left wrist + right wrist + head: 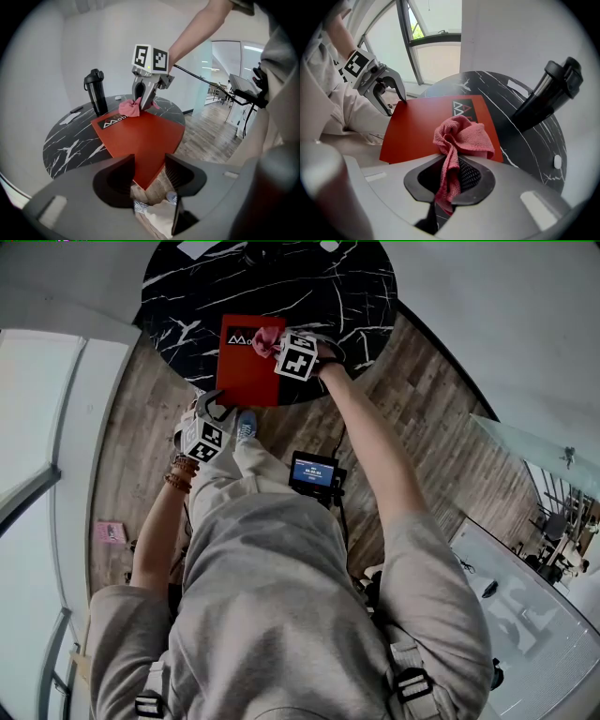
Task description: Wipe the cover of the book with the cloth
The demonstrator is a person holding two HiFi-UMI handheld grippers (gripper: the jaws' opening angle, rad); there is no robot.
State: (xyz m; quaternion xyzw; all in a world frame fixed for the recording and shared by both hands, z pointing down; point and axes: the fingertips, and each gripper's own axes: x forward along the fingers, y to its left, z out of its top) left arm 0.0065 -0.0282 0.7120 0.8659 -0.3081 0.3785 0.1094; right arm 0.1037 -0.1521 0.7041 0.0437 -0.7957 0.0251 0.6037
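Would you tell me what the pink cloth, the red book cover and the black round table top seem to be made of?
Pink cloth: soft looped textile, probably microfibre or terry; nubbly surface, limp folds.
Red book cover: smooth matte board or coated paper; even colour, no glare.
Black round table top: marble or marble-look slab; white veins.

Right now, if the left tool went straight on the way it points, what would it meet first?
The near corner of the flat red book, which overhangs the round black marble table at its edge. That corner lies between the open jaws of the left tool; whether a jaw touches it is unclear.
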